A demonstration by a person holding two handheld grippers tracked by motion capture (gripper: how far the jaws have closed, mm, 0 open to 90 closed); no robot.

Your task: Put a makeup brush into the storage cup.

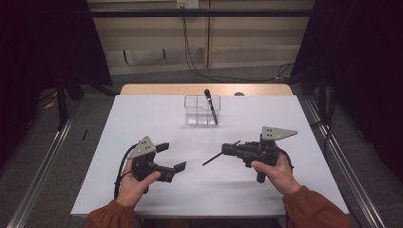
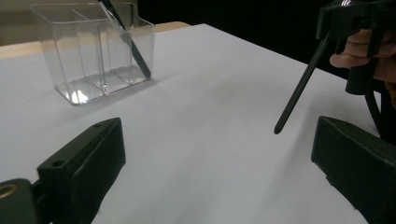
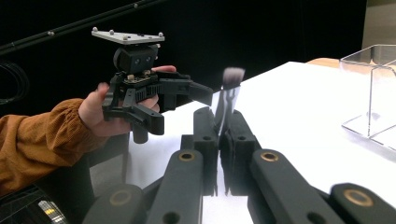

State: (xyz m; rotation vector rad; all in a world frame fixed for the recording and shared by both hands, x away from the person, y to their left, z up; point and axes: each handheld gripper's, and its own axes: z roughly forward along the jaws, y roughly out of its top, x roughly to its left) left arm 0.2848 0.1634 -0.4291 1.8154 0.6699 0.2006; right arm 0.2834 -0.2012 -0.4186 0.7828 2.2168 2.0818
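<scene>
From above, a clear organizer [image 1: 202, 110] is seen at the far middle of the white table [image 1: 142, 118], with one brush [image 1: 210, 106] already leaning in its right compartment. A second brush [image 1: 212, 159] is held by the right gripper [image 1: 231, 149], its dark handle pointing toward the left gripper [image 1: 172, 156], whose jaws are spread wide and empty.

Along the left gripper's jaws, the held handle [image 2: 299, 88] is seen slanting down, its tip just above the table, well apart from the organizer [image 2: 93, 51].

Along the right gripper's jaws, the brush is shown clamped near its ferrule, bristles [image 3: 233, 75] up. One brush is judged stowed; the second is yet to be carried and dropped in.
</scene>
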